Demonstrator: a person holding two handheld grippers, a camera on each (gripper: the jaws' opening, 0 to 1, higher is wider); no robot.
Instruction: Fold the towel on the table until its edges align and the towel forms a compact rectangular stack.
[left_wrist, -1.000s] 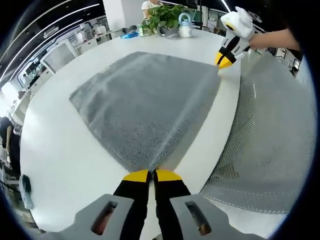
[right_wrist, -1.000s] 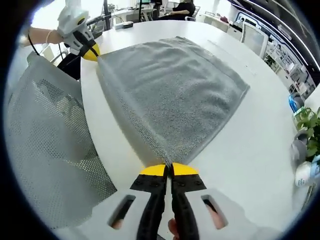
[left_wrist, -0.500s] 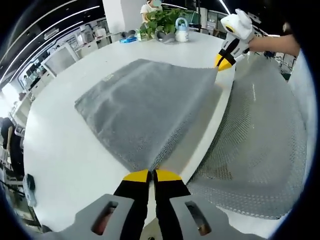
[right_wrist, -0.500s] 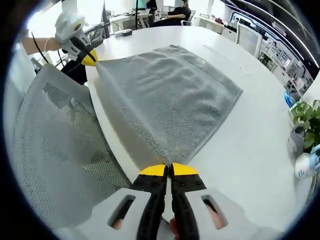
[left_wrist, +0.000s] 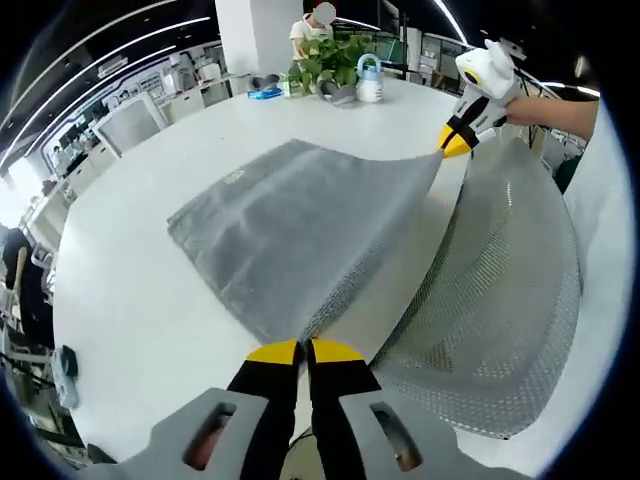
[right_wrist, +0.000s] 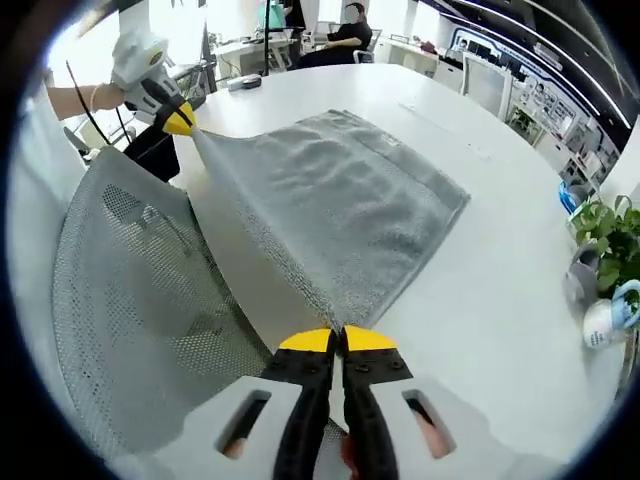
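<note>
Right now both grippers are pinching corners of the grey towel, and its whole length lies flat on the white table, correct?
Not flat. The left gripper and right gripper each pinch a corner, but the towel edge between them is lifted off the table, as the left gripper view shows; only its far part rests there.

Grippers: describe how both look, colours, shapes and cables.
Left gripper and right gripper match: black jaws capped with yellow tips, rising from pale grey bodies with slotted cut-outs. Viewed from across, each has a white housing; a black cable trails from the left one.
</note>
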